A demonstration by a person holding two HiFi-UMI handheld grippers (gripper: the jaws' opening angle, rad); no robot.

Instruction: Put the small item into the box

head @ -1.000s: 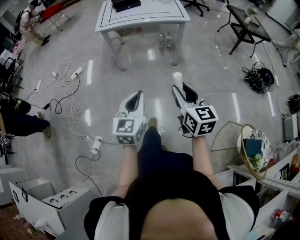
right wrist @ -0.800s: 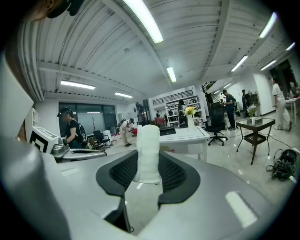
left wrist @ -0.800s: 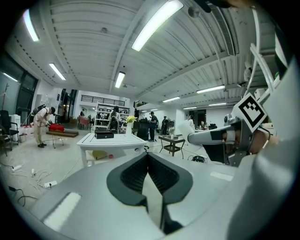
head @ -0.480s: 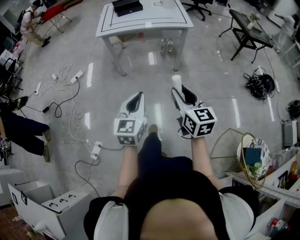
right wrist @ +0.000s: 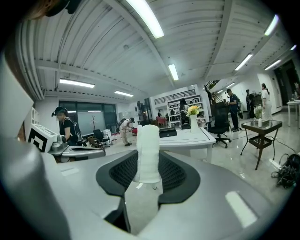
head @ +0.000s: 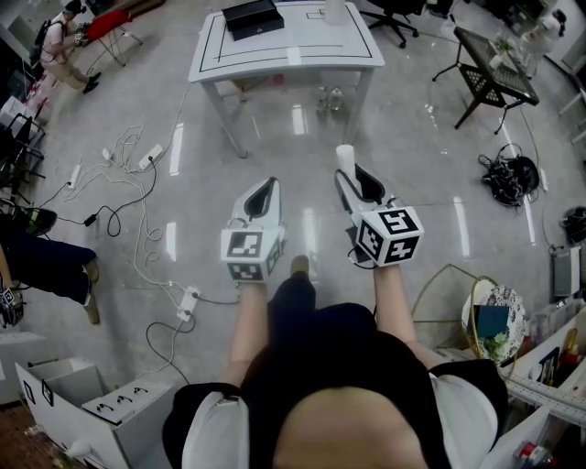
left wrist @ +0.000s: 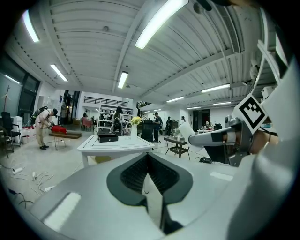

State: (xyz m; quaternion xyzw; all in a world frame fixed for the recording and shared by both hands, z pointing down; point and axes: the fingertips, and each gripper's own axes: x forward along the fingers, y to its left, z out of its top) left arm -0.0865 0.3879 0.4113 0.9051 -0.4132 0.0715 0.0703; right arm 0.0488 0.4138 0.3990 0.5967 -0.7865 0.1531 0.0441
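Note:
My right gripper is shut on a small white cylindrical item, which stands upright between the pads. The same item shows off to the right in the left gripper view. My left gripper is shut with nothing in it, level with the right one and to its left. Both are held out over the shiny floor at waist height. Ahead stands a white table with a black box on its far left part.
A vase of flowers stands on the table. Cables and power strips trail over the floor at left. A white carton sits at lower left, a black side table at upper right, shelving at lower right. A person bends far left.
The table and black box have come further into the head view and a little nearer. Both grippers keep the same pose, the right one still gripping the white item.

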